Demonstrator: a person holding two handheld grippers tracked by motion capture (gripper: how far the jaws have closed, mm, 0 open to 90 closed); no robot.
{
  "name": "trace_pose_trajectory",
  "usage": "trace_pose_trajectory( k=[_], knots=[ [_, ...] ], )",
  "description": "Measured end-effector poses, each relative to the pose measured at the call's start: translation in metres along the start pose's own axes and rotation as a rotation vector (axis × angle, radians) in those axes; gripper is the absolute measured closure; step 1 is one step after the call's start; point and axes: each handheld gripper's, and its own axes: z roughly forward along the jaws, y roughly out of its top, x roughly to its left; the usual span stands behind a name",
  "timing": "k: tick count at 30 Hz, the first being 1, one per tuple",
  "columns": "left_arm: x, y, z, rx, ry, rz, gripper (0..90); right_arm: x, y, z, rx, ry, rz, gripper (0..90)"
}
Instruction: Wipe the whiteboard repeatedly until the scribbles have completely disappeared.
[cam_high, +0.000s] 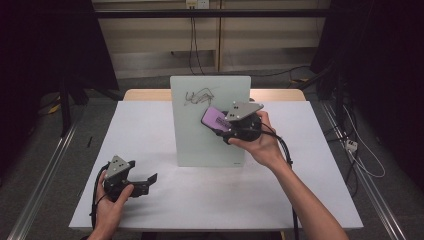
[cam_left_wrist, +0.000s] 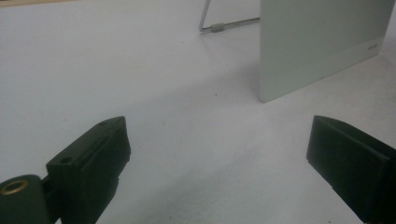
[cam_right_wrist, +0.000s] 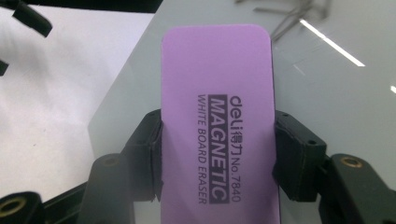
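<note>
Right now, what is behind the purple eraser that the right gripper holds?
Behind the purple eraser, clamped in the right gripper, stands the white board, with black scribbles up and left of the eraser. Whether marks lie under the eraser cannot be seen; it covers that patch.

**Dim room around a white desk**

From my feed, the white desk (cam_high: 150, 200) sits centre. Grey floor (cam_high: 45, 165) surrounds it. At twelve o'clock, a pale wall (cam_high: 150, 45) with hanging cables (cam_high: 192, 37); dark curtains (cam_high: 30, 60) at ten and two.
</note>
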Motion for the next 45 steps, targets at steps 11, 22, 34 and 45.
trace_pose_trajectory(
  k=[11, 22, 34, 45],
  knots=[
    [0.0, 0.0, 0.001, 0.001, 0.001, -0.003, 6.0, 0.005, 0.001, 0.005, 0.035, 0.029, 0.005, 41.8],
    [0.001, 0.0, 0.0, -0.001, -0.001, -0.007, 6.0, -0.022, 0.024, -0.012, -0.032, -0.03, 0.059, 41.9],
    [0.001, 0.0, -0.001, -0.002, -0.001, -0.004, 6.0, -0.038, 0.048, -0.023, -0.067, -0.109, 0.061, 41.9],
    [0.001, 0.0, -0.001, -0.001, -0.001, 0.0, 6.0, -0.021, 0.04, -0.007, -0.039, -0.086, 0.032, 41.9]
  ],
)
